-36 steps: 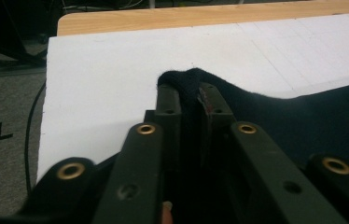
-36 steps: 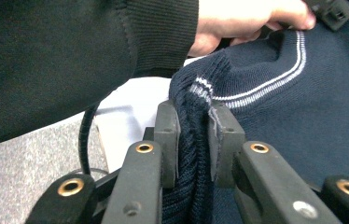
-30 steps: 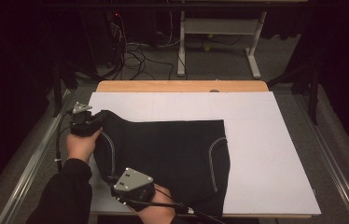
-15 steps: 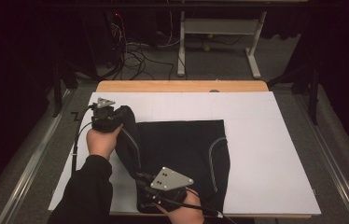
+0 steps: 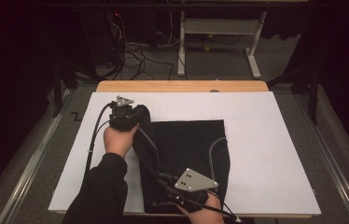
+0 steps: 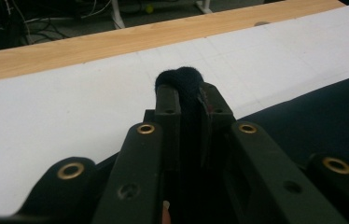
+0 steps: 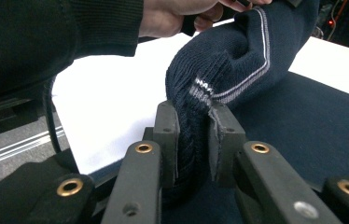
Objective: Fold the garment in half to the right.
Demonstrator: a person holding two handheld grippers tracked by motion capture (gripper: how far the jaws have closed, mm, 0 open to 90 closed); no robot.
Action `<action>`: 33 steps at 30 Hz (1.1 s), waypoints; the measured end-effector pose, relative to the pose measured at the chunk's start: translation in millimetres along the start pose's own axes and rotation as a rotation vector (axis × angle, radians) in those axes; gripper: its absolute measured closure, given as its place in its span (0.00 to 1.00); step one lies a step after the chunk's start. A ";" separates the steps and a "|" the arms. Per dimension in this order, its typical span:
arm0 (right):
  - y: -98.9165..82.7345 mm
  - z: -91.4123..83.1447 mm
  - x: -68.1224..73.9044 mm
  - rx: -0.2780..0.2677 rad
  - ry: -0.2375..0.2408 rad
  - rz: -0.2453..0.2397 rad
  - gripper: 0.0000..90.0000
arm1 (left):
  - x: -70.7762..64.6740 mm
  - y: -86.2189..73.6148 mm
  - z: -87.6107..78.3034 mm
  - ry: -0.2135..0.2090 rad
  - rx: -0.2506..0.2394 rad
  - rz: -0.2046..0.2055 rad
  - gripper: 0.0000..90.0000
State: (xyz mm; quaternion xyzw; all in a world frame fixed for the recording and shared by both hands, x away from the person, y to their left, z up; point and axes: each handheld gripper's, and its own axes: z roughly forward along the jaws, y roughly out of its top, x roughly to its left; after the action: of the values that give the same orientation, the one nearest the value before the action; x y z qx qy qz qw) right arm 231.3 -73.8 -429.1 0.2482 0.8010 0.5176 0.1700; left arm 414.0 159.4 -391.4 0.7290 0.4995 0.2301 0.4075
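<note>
A dark navy knit garment (image 5: 191, 149) with pale stripes lies on a white sheet (image 5: 266, 140). Its left side is lifted and folded toward the right. My left gripper (image 5: 137, 113) is shut on the far corner of that lifted edge; in the left gripper view a bunch of the knit (image 6: 182, 79) pokes out between the pads of this gripper (image 6: 189, 95). My right gripper (image 5: 163, 178) is shut on the near corner by the table's front edge. In the right gripper view the striped hem (image 7: 238, 51) rises from the jaws of this gripper (image 7: 193, 119) toward the other hand.
The wooden table edge (image 5: 182, 86) runs along the back of the sheet. Metal rails (image 5: 37, 154) flank the table. Behind it on the floor are loose cables (image 5: 135, 51) and a desk frame (image 5: 219, 32). The sheet's right half is bare.
Both grippers have carried the garment's left edge to the right, over the rest of the garment. More white sheet shows at the left.
</note>
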 end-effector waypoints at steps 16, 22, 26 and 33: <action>-18.6 -24.2 -10.0 0.022 -0.075 0.010 0.85 | -35.0 13.4 18.1 -0.068 -0.023 0.040 0.85; -26.8 -35.0 -17.4 0.035 -0.097 0.018 0.85 | -53.6 18.5 28.4 -0.089 -0.017 0.058 0.85; -32.4 -42.6 -23.4 0.040 -0.111 0.028 0.85 | -65.6 21.3 35.2 -0.090 -0.011 0.062 0.85; -43.9 -56.5 -34.2 0.050 -0.139 0.047 0.85 | -87.5 24.4 50.6 -0.089 0.008 0.064 0.85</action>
State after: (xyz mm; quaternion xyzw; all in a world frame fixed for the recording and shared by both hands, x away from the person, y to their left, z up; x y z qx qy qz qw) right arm 219.7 -150.5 -445.6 0.3064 0.7940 0.4827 0.2068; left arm 430.2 56.7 -393.5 0.7558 0.4582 0.2085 0.4187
